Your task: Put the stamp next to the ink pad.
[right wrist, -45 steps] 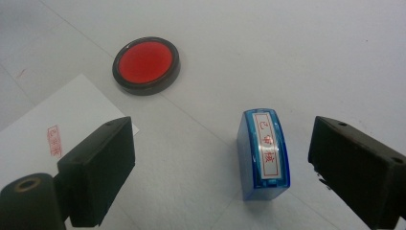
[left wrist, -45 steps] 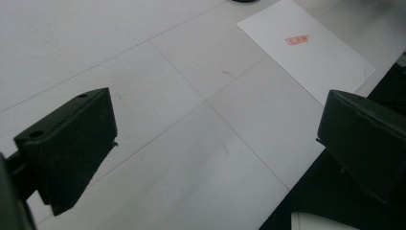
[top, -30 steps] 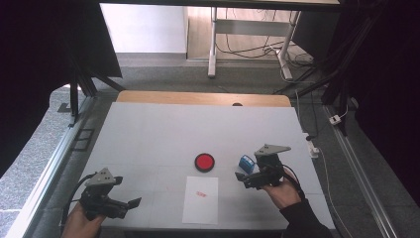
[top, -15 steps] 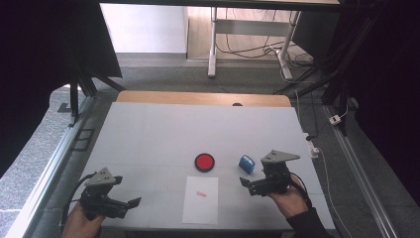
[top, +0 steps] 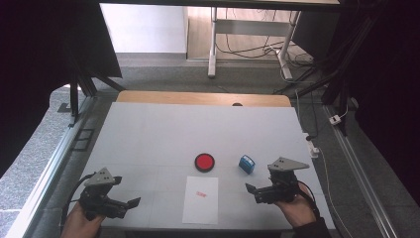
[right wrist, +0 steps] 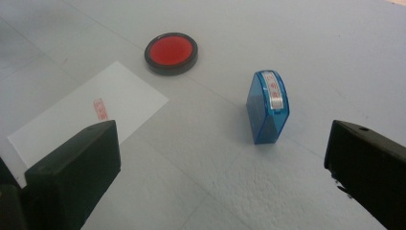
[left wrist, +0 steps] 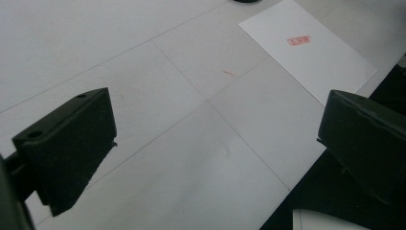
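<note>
A pale grey-white rectangular surface (top: pixel 158 134), marked by faint seam lines and edged at twelve o'clock by a light wooden strip (top: pixel 203 98), is seen from above. Near its middle a round black-rimmed red ink pad (top: pixel 204 162) is set, and just at three o'clock from it a small blue plastic self-inking stamp (top: pixel 246 164) is stood upright, apart from the pad. At six o'clock from the pad a white rectangular paper sheet (top: pixel 200 200) bearing a small red stamped mark (top: pixel 200 194) is laid flat. The right tongs (top: pixel 251 191) are held wide apart and empty at about five o'clock from the stamp, near it but not touching. The left tongs (top: pixel 132 203) are likewise spread apart and empty over the surface's seven o'clock corner, well apart from the sheet. Beyond the surface, grey carpeted floor (top: pixel 163 74), metal table legs (top: pixel 213 39) and loose dark cables (top: pixel 257 49) are visible, with black frame struts (top: pixel 79 89) at either side.
</note>
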